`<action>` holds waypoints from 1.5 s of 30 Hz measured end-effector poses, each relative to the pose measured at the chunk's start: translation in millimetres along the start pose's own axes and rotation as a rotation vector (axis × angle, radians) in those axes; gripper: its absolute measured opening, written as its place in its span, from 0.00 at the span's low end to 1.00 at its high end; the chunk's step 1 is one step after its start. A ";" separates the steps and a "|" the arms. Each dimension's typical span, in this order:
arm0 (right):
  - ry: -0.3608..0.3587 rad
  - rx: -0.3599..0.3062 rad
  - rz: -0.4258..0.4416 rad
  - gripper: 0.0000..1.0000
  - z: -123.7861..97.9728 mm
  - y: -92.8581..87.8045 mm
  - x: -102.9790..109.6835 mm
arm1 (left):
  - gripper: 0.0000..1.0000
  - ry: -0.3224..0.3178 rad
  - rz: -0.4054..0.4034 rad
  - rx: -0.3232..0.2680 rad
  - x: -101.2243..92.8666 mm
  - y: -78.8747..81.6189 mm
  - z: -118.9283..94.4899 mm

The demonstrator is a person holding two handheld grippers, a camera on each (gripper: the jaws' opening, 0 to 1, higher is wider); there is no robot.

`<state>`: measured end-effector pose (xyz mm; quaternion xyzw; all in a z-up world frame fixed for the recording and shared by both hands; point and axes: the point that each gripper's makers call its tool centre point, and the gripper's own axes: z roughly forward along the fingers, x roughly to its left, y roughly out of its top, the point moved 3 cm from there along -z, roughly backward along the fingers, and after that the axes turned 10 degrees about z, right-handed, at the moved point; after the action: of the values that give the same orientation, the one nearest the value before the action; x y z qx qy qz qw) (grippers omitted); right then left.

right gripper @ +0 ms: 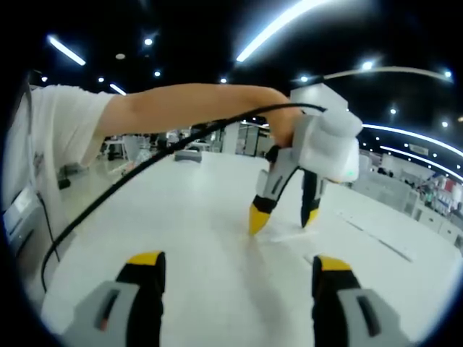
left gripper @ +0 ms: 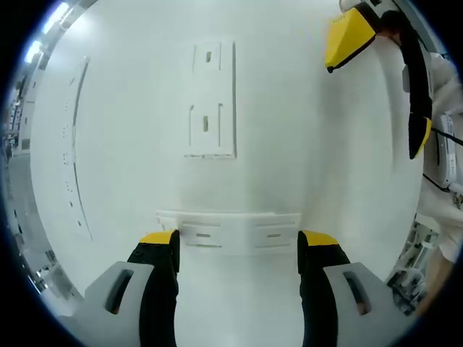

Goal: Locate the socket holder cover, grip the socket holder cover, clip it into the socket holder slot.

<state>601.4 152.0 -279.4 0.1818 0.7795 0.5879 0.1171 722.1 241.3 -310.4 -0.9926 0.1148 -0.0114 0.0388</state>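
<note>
A flat white strip with two small slots, the socket holder cover [left gripper: 230, 231], lies on the white table just beyond my left gripper [left gripper: 239, 242]. Its jaws stand open and wide, one tip near each end of the strip, not closed on it. Farther ahead lies a larger white rectangular piece with two slotted sections, the socket holder [left gripper: 210, 101]. My right gripper [right gripper: 239, 264] is open above the table with nothing between its jaws; one of its yellow fingertips [left gripper: 349, 40] shows in the left gripper view. The right gripper view has the left gripper [right gripper: 283, 215] pointing down at the table.
A person's bare arm [right gripper: 188, 108] holds the left gripper, and a black cable [right gripper: 123, 189] trails from it. A long white rail with small holes [left gripper: 72, 152] lies along the table's left side. Shelves and equipment stand beyond the table edge [left gripper: 423, 253].
</note>
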 end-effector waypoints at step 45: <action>0.001 0.017 -0.009 0.83 0.3 -5.4 1.8 | 0.65 -0.002 -0.013 0.015 15.0 -2.6 0.8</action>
<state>599.1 151.8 -284.6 0.1792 0.7854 0.5807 0.1179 737.3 240.5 -310.8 -0.9930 0.1080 -0.0116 0.0465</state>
